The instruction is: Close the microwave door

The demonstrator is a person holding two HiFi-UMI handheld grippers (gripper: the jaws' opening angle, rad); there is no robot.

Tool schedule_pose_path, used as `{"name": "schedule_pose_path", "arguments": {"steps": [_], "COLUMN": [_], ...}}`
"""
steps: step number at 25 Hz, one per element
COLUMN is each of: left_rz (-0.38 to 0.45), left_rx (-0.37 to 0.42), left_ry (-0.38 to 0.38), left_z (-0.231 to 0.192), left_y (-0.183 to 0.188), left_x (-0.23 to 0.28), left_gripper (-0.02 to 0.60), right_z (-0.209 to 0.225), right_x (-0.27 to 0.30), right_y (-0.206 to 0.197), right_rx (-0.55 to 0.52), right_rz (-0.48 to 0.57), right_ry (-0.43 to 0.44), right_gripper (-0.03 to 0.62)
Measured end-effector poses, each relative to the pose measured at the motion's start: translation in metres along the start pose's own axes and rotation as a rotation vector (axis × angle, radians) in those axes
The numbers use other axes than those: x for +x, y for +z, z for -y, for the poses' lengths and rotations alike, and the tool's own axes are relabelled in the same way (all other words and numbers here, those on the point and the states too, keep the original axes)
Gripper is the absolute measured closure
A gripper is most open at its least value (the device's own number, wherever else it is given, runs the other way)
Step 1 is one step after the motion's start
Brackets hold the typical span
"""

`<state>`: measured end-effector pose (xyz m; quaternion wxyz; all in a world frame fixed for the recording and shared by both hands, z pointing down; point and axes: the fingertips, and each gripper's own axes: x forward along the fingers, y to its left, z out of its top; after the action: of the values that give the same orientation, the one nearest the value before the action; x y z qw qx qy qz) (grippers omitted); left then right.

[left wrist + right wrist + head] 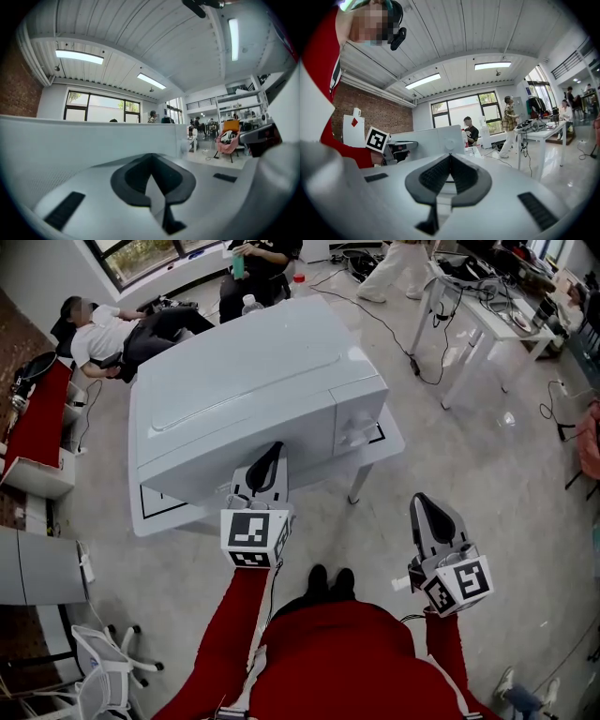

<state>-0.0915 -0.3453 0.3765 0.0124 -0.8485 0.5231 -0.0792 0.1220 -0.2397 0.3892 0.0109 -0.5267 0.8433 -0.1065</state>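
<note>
A large white microwave (253, 381) stands on a small white table (386, 442), and its door (234, 460) lies flush with the front. My left gripper (275, 448) is shut, with its tip at or just in front of that door. In the left gripper view the jaws (150, 157) meet with nothing between them, and the microwave front (93, 136) fills the space just ahead. My right gripper (422, 501) is held off to the right of the table, shut and empty. From the right gripper (450, 157) view, the microwave (436, 138) and left gripper (389, 147) lie to the left.
A person (112, 334) reclines at the back left and another (258, 263) sits behind the microwave. A white desk (487, 306) with cables stands at the right. A red bench (37, 418) and an office chair (103, 667) are at the left.
</note>
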Motion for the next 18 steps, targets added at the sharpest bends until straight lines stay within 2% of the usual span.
{"name": "schedule_pose_path", "arguments": {"steps": [4,8,12,18], "left_rz": [0.052,0.027,0.003,0.036], "left_rx": [-0.076,-0.139,-0.140,-0.109], "left_ry": [-0.124,-0.236,-0.299,-0.355], "left_z": [0.026,0.063,0.092,0.107], "left_y": [0.001,-0.012,-0.022,-0.012], "left_x": [-0.020,-0.048,-0.064,-0.071], "left_gripper": [0.575,0.575,0.575,0.575], "right_z": [-0.011,-0.025,-0.032,-0.031], "right_x": [0.002,0.001,-0.002,-0.006], "right_y": [-0.001,0.004,0.009,0.010], "right_rx": [-0.017,-0.049,-0.057,-0.078], "right_rz": [0.004,0.017,0.039,0.036], "right_ry": [0.047,0.104,0.126,0.115], "right_gripper": [0.583,0.583,0.583,0.585]}}
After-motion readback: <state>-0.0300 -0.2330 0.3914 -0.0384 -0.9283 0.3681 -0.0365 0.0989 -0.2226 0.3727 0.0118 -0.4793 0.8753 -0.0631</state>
